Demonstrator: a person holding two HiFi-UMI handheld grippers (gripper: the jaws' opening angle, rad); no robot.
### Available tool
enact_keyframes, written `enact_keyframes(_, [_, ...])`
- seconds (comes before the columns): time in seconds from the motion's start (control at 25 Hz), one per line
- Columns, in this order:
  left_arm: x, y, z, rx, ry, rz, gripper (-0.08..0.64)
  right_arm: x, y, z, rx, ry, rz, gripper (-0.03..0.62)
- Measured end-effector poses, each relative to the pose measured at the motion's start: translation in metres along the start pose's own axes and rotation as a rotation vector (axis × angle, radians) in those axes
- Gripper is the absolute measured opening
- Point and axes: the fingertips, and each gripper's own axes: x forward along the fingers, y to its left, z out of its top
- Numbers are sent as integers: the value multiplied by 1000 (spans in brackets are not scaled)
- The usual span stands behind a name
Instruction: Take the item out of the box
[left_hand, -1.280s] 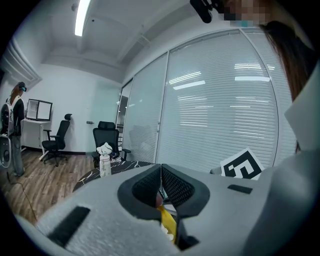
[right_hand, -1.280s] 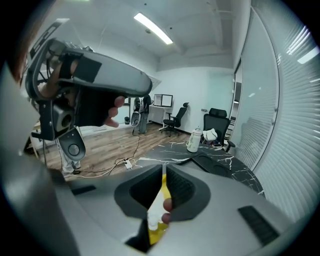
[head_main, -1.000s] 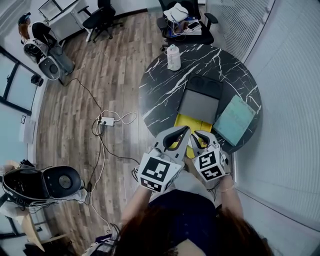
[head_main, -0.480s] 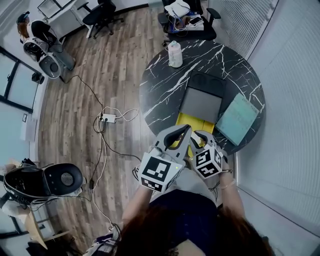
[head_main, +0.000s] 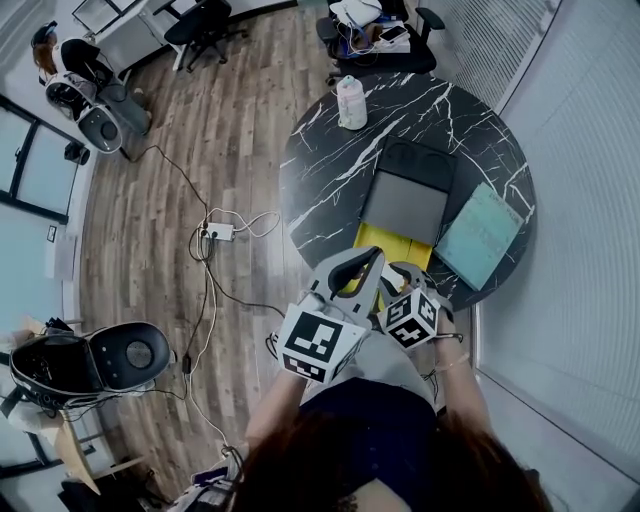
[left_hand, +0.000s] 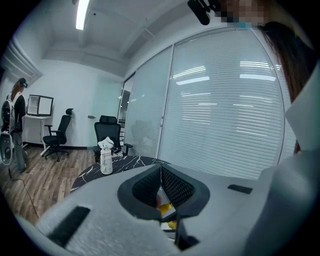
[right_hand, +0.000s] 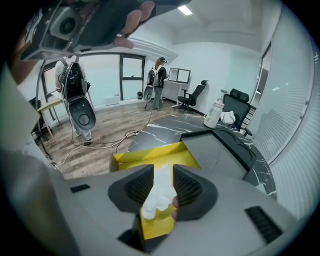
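Note:
An open yellow box (head_main: 385, 248) (right_hand: 150, 156) sits at the near edge of the round black marble table (head_main: 320, 170). In the right gripper view my right gripper (right_hand: 162, 172) is shut on a white and yellow packet (right_hand: 158, 202), held just above the box's near end. In the head view the right gripper (head_main: 402, 276) hovers over the box's near edge. My left gripper (head_main: 362, 266) is beside it on the left, over the same edge. Its jaws (left_hand: 161, 169) meet at the tips with nothing seen between them; yellow shows behind them.
A grey flat case (head_main: 405, 205) (right_hand: 220, 150) lies just beyond the box. A teal notebook (head_main: 480, 235) lies at the table's right, and a white bottle (head_main: 350, 103) (left_hand: 105, 159) at its far edge. Office chairs stand behind the table; cables (head_main: 215, 240) cross the wooden floor on the left.
The right gripper has rolled and drawn slightly back toward me at the box's near edge. The left gripper has hardly moved.

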Motion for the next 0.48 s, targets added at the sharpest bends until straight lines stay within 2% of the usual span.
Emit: enact_keyframes(0.48, [2, 5, -8, -6, 30, 5, 28, 32, 12, -31, -3, 99, 44, 121])
